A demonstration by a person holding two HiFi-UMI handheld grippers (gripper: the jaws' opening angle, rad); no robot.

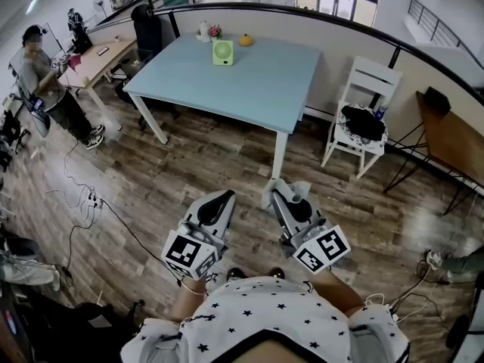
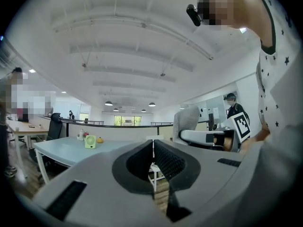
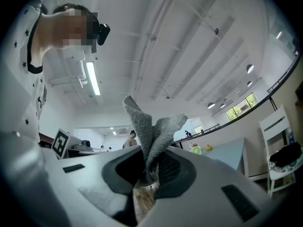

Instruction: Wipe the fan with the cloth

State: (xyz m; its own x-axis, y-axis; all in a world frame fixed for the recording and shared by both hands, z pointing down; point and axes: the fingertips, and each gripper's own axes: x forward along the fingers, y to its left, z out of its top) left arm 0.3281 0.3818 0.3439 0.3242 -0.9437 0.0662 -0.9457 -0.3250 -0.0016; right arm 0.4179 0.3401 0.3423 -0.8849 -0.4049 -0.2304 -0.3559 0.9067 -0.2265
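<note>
1. Right gripper [image 3: 152,167]: jaws clamped on the grey cloth [image 3: 152,126]. It is pinched low, so two loose folds stand up past the tips. Judged reason: this leaves a free flap to do the wiping.
2. Left gripper [image 2: 153,148]: jaws together, nothing between them. It is held beside the right one, close to the body. Probably a spare, perhaps to steady the fan.
3. Fan [image 1: 222,52]: small, green, upright near the far edge of the pale blue bench [image 1: 265,89], well apart from both grippers. Wiping not yet begun; the walk across the floor has to come first.
4. By the fan: an orange round thing [image 1: 246,40] just beside it, and a small white item with pink flowers [image 1: 209,31], too small to tell more.
5. Containers: none open in view. The white chair [image 1: 372,74] beside the bench carries a dark bag [image 1: 361,121] on its seat; its contents don't show.
</note>
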